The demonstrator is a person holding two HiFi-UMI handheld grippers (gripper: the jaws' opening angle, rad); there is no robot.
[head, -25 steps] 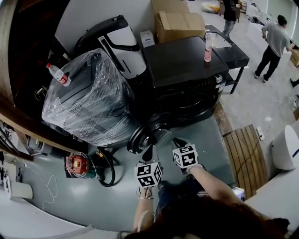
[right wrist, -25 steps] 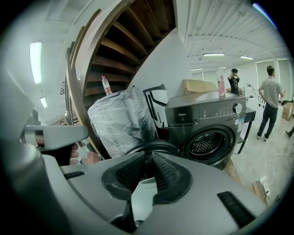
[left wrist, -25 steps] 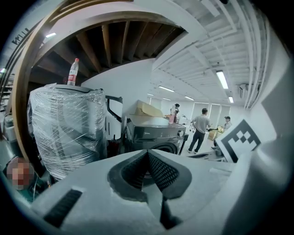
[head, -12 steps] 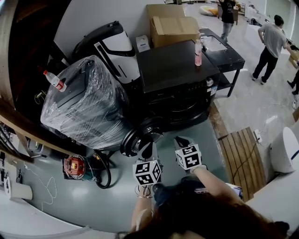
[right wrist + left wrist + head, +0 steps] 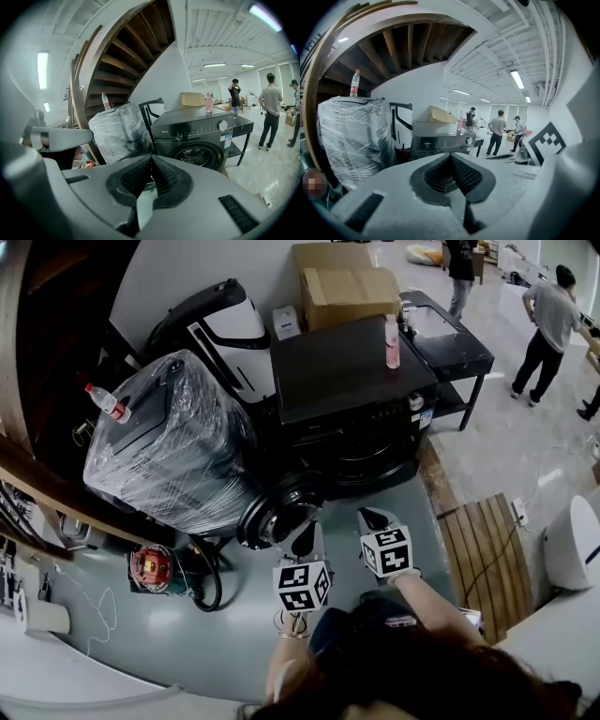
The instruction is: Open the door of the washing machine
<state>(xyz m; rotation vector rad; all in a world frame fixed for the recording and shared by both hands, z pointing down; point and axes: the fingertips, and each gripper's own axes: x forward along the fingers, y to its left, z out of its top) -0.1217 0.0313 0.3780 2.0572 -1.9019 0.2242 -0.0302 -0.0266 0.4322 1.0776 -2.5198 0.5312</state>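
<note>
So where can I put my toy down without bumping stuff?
The washer top is mostly bare, between the box behind and the pink bottle at its far corner. The grey floor between the open door and the wooden slats is free too. It is crowded on the left: wrapped machine, red tool, cables.

- washing machine (image 5: pixel 352 381): dark casing, smooth; top semi-gloss with soft reflections.
- door (image 5: pixel 274 514): glossy dark glass-like centre in a shiny ring.
- wrapped unit (image 5: pixel 178 446): covered in clear plastic film, crinkled, glinting strongly.
- cardboard box (image 5: pixel 342 282): brown, matt.
- bottle (image 5: pixel 105 401): clear plastic.
- slatted board (image 5: pixel 487 549): bare wood, matt.
- floor (image 5: pixel 403 512): grey, smooth, dull sheen.
- right gripper (image 5: pixel 151 159): shell of matt grey plastic, faintly grainy; pads (image 5: pixel 133 177) dark, ribbed, rubber-like.
- stair underside (image 5: pixel 126 51): brown wooden beams, matt.
</note>
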